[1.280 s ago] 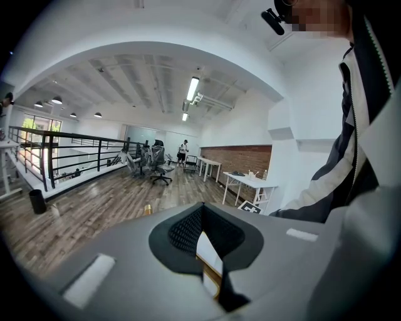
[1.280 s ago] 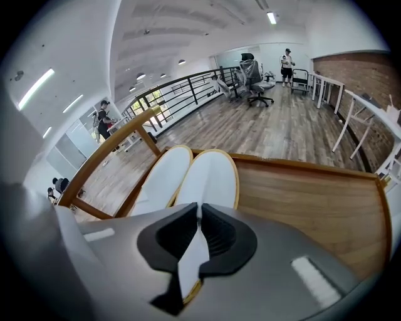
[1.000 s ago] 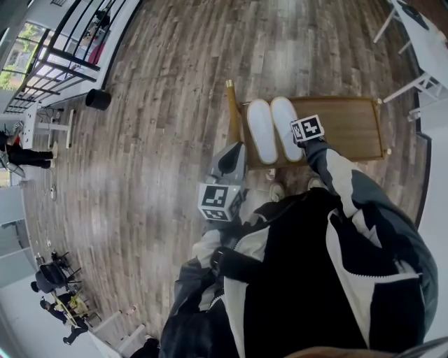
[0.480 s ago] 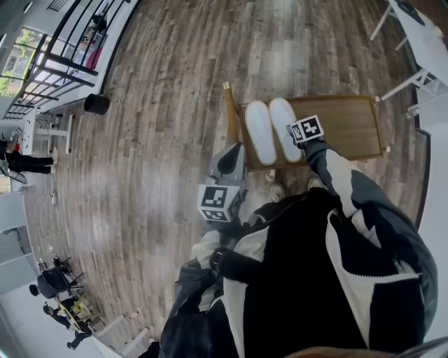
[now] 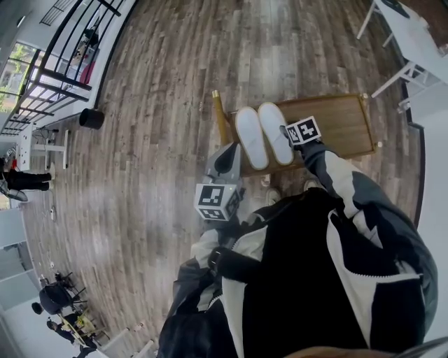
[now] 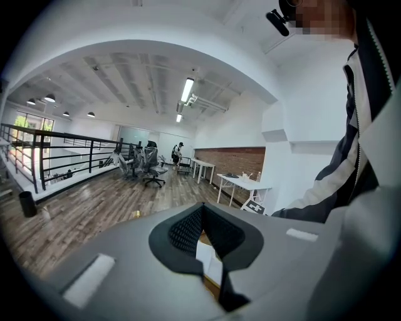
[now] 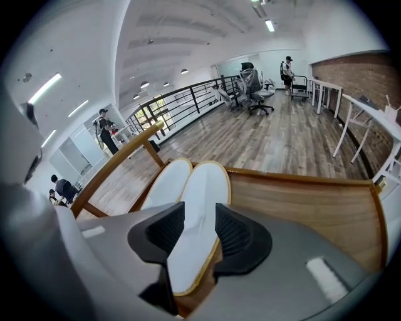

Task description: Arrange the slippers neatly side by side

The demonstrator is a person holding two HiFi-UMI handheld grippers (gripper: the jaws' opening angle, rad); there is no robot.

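Right gripper (image 7: 199,233) has just sprung its jaws apart and lifted a touch, so the right slipper (image 7: 199,188) lies loose between them. It sits flush beside the left slipper (image 7: 160,185) on the table (image 7: 301,207). Left gripper (image 6: 202,219) is closed on nothing. The pair looks arranged.

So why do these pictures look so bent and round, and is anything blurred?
Head view: a fisheye lens bends the floor boards round the slippers; light is even, no hard shadows. Left gripper view: black corners, the ceiling arches, and the mosaic patch top right was added afterwards. Right gripper view: the table edge bows, ceiling lamps shine bright, slippers look sharp.
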